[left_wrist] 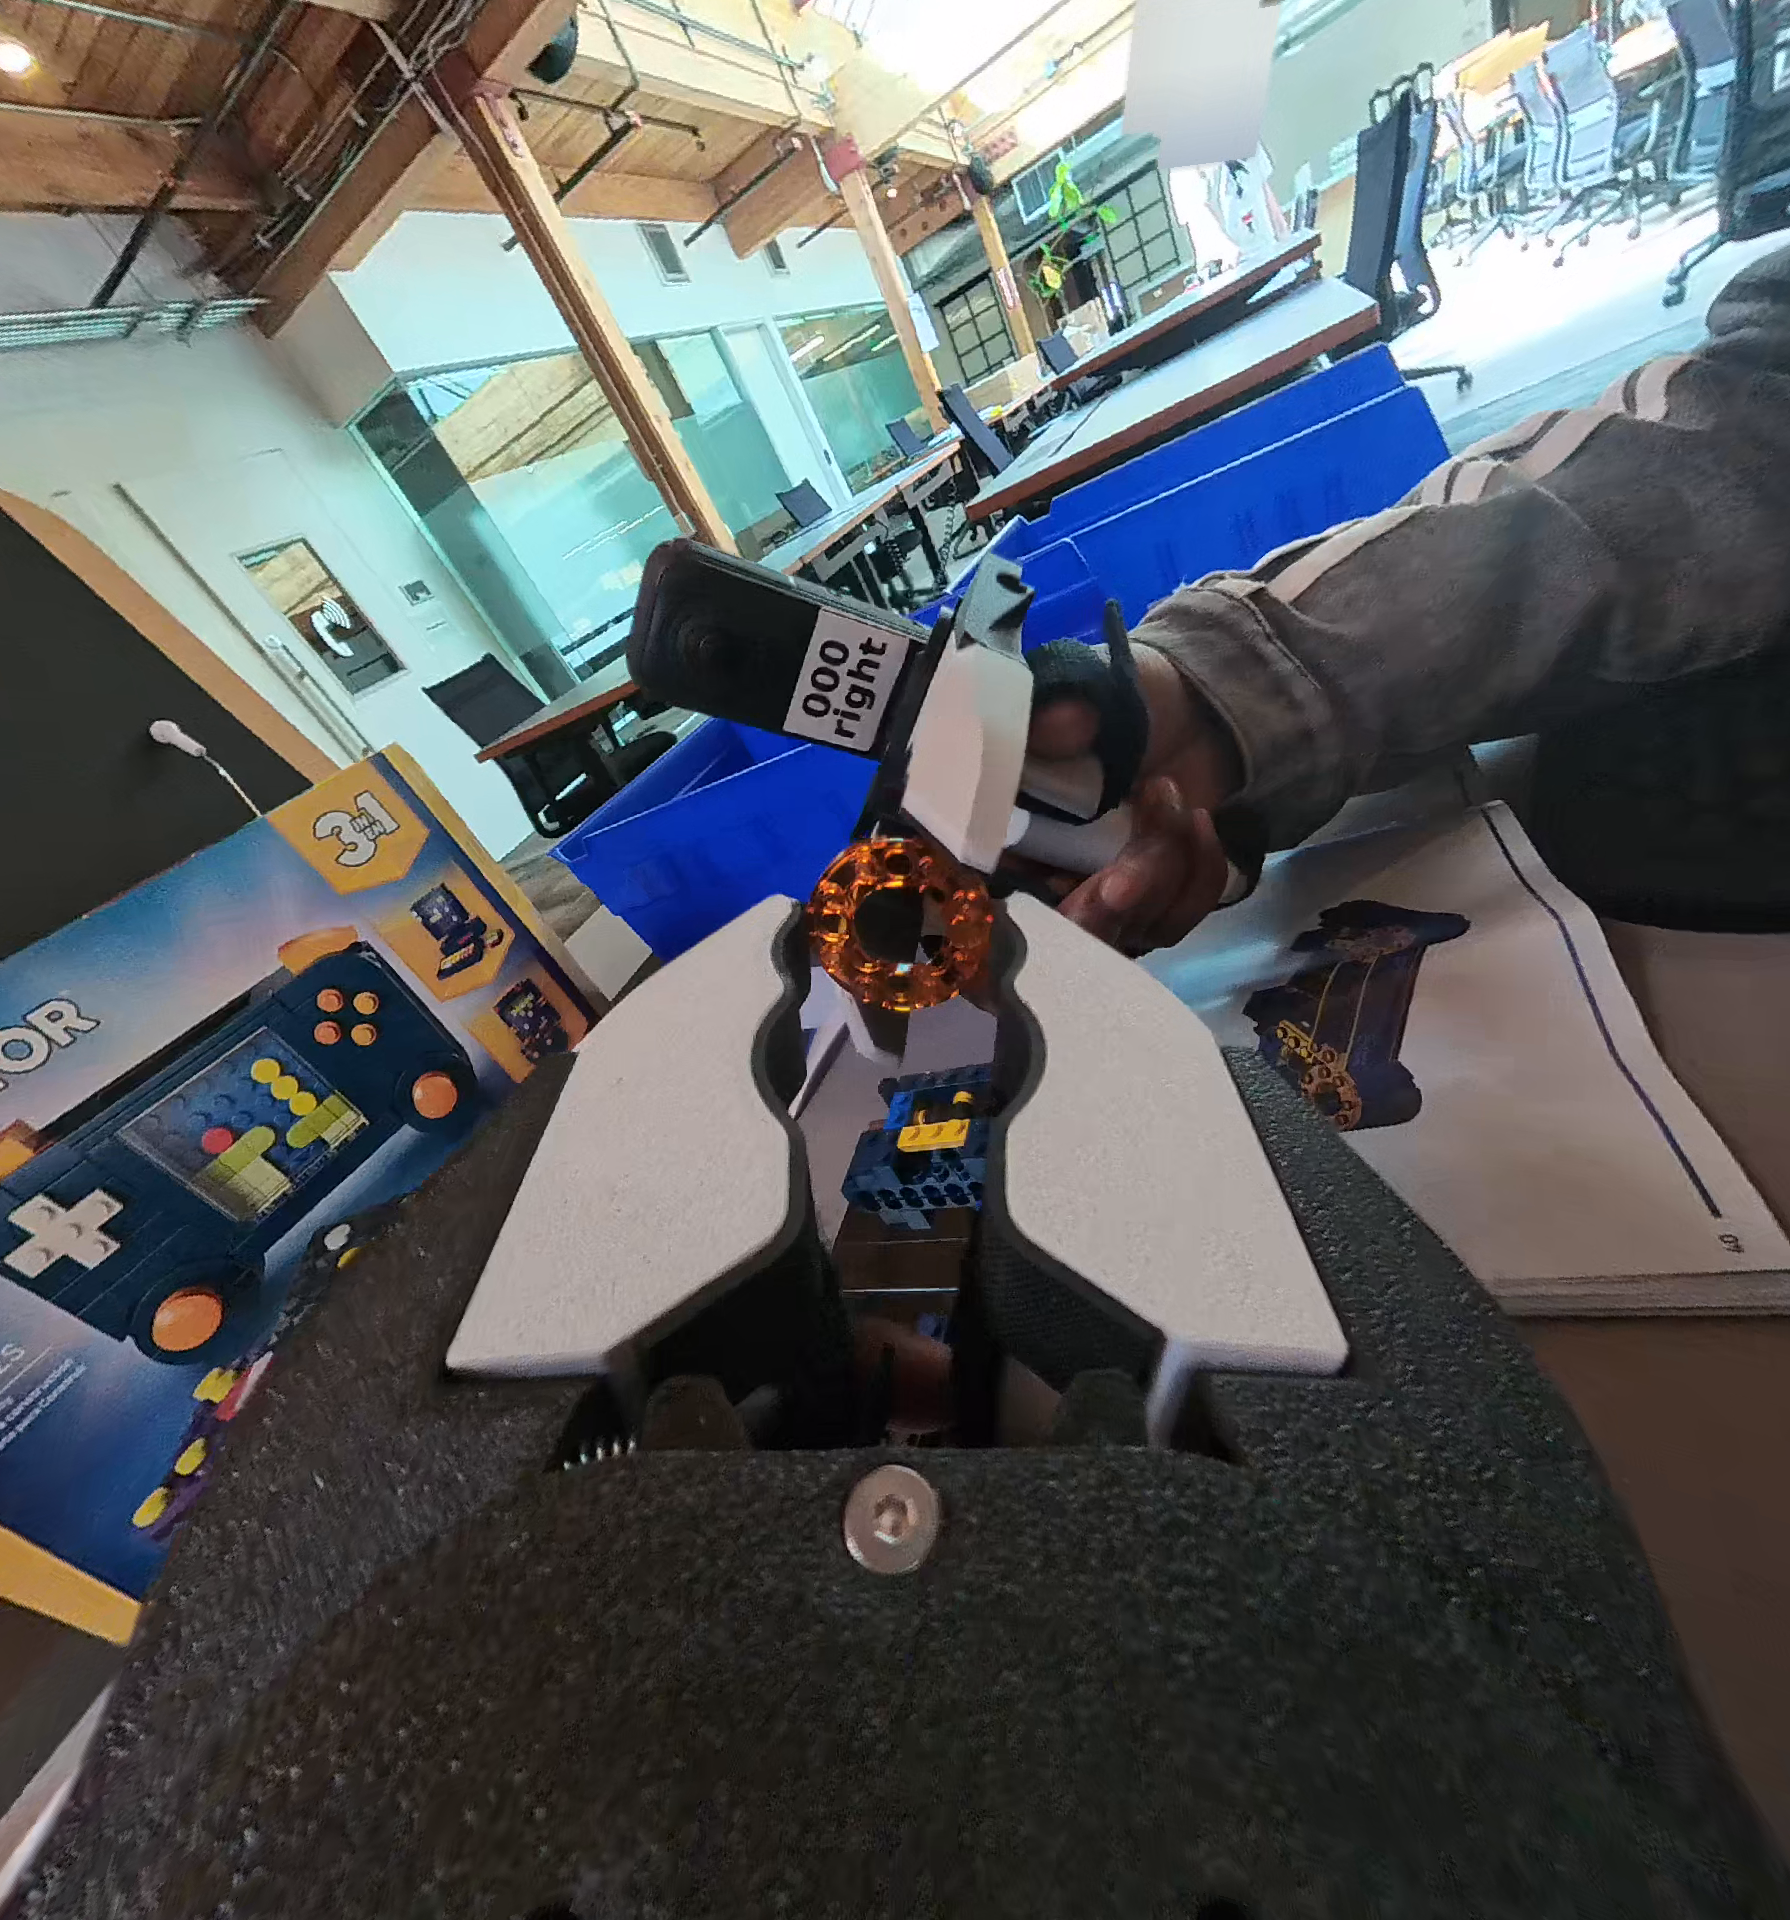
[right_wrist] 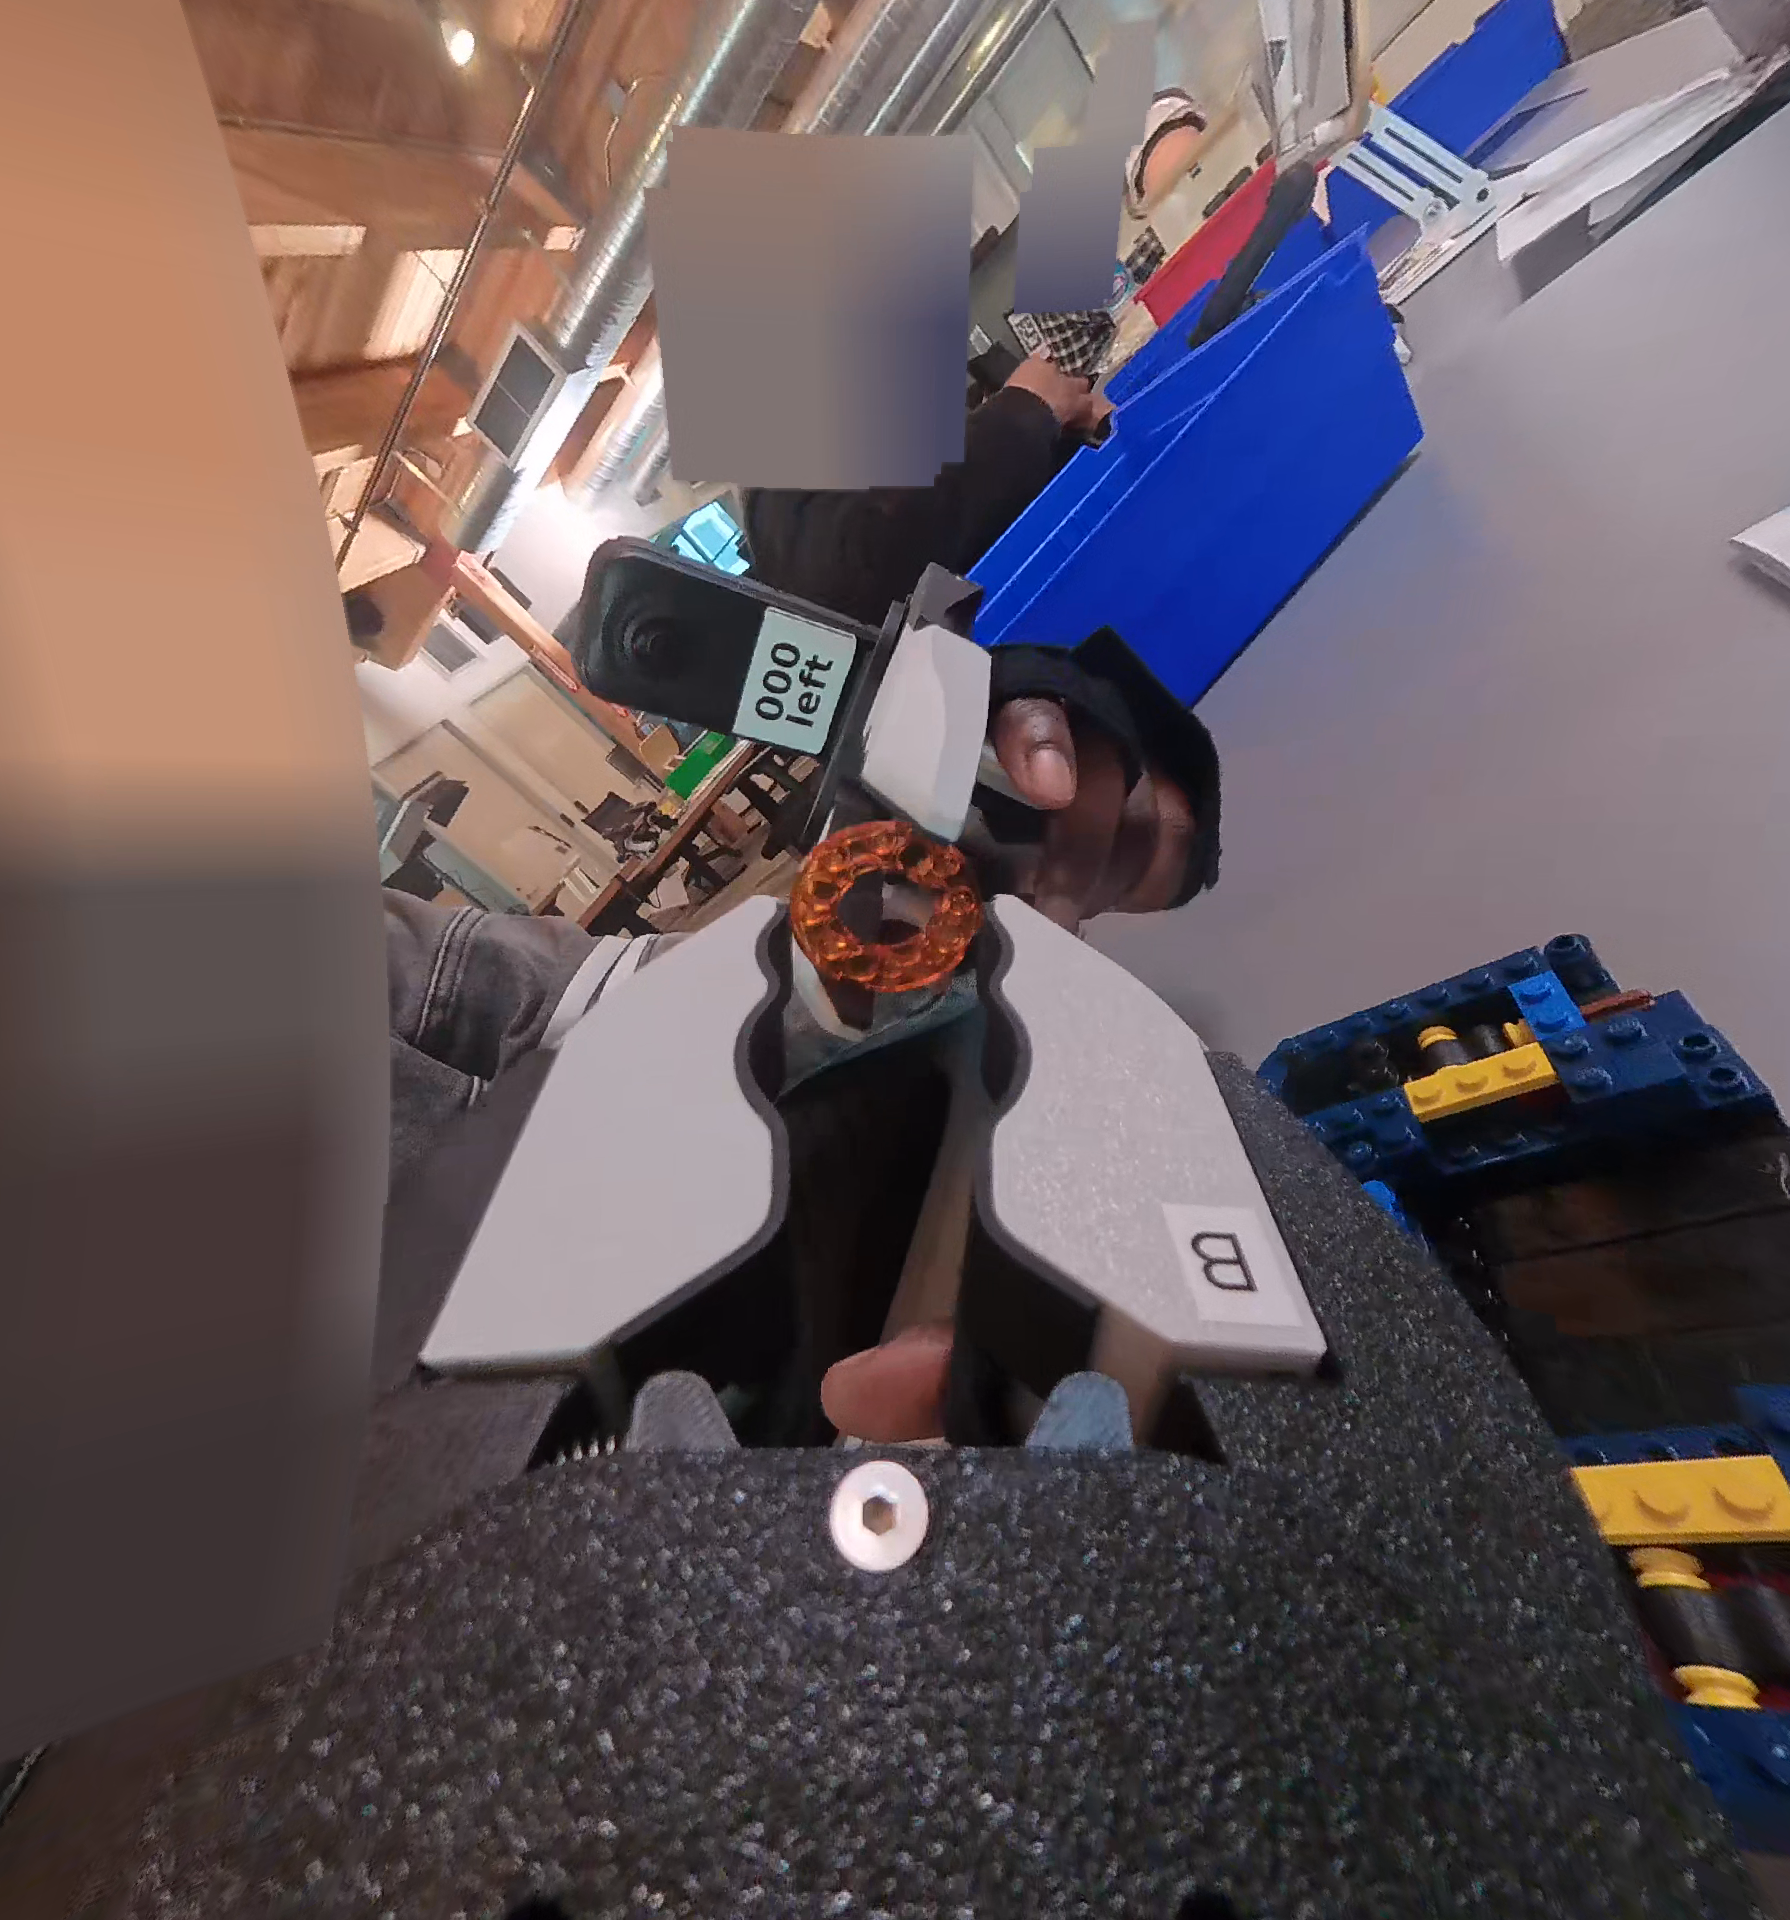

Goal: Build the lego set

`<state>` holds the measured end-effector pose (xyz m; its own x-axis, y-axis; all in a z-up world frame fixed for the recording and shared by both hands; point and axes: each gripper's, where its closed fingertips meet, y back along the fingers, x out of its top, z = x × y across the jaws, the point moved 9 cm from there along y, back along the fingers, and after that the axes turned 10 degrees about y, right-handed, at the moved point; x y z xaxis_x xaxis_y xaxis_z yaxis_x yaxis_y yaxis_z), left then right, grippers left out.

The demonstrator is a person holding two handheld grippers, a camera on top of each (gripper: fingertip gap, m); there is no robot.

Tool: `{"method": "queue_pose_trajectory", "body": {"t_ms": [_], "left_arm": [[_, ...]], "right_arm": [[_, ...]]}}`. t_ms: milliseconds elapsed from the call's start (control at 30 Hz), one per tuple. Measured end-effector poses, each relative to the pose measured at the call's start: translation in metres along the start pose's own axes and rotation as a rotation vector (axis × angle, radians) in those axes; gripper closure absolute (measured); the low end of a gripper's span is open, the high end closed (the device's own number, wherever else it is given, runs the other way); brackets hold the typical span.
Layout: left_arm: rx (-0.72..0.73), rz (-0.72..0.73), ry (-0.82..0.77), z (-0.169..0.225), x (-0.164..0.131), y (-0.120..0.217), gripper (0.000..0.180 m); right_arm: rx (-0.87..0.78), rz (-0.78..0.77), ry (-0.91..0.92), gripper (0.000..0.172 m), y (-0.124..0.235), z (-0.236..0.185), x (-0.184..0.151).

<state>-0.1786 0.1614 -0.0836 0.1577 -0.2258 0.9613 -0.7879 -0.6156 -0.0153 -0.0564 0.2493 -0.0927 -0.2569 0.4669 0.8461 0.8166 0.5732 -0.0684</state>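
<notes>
Both my grippers meet tip to tip on one orange ring [left_wrist: 899, 923]. From the left, my left gripper [left_wrist: 899, 940] clamps its edges; my right gripper [right_wrist: 886, 925] clamps it too. Beyond sit a toy box [left_wrist: 195, 1122], a brick model [right_wrist: 1556, 1081] and a booklet [left_wrist: 1493, 1039].

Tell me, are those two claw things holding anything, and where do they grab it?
Both hold one see-through orange ring, by its outer rim: the left gripper pinches two opposite sides, the right gripper the other two.
</notes>
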Motion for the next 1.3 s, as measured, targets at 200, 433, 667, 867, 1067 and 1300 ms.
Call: {"method": "queue_pose_trajectory", "body": {"t_ms": [200,433,667,867,1067,1300], "left_arm": [[-0.026,-0.144,-0.109,-0.002,0.004,0.008,0.148],[-0.222,-0.656,-0.132,-0.026,0.004,0.029,0.148],[-0.474,-1.072,-0.299,-0.028,-0.016,0.0,0.148],[-0.618,-1.157,-0.4,-0.03,-0.019,-0.02,0.148],[-0.71,-1.166,-0.452,-0.034,-0.022,-0.03,0.148],[-0.796,-1.206,-0.485,-0.03,-0.026,-0.038,0.148]], "right_arm": [[-0.044,-0.147,0.151,0.13,0.008,-0.004,0.002],[-0.42,-0.652,0.654,0.126,0.023,0.001,-0.011],[-0.435,-0.789,0.794,0.126,0.013,0.007,-0.03],[-0.432,-0.756,0.771,0.128,0.016,0.01,-0.03],[-0.425,-0.763,0.764,0.13,0.016,0.013,-0.033],[-0.426,-0.761,0.759,0.131,0.016,0.014,-0.034]]}}
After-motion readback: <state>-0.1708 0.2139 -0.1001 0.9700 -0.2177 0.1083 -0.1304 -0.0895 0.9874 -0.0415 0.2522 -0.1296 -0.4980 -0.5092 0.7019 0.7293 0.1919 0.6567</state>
